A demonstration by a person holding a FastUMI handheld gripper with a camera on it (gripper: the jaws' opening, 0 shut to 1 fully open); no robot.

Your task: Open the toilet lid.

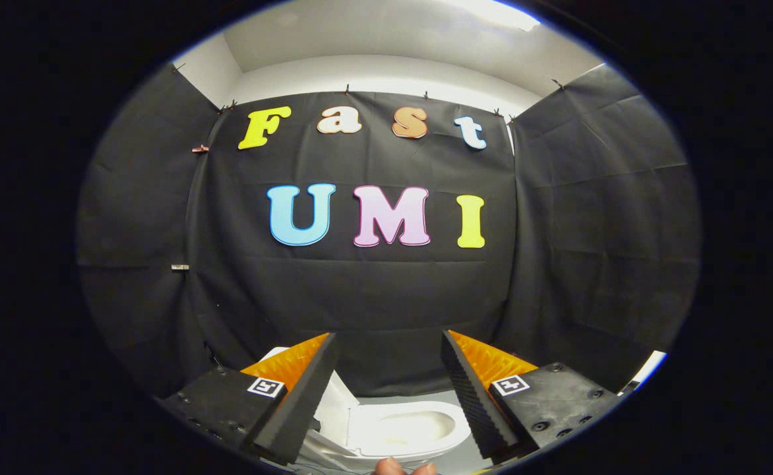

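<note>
1. The toilet [396, 429] sits low between the tool's two fingers and a little beyond them, white, with its oval bowl opening facing up.
2. The toilet lid [331, 396] appears raised: a white panel stands up along the bowl's left side, partly hidden behind the tool's left finger, so its exact tilt cannot be told.
3. The tool [390, 386] is released, its fingers spread wide apart with nothing between the pads; they frame the bowl without touching it.
4. Each finger carries a small square black-and-white marker [266, 386] on its upper face, near the base.
5. Just below the bowl, closest to the camera, the tips of a person's fingers [393, 467] peek into view.
6. Grey floor [419, 398] shows around the toilet, between the fingers.
7. Well beyond the fingers hangs the booth wall [386, 303] of black cloth, clipped along its top edge, with a white ceiling [386, 39] above it.
</note>
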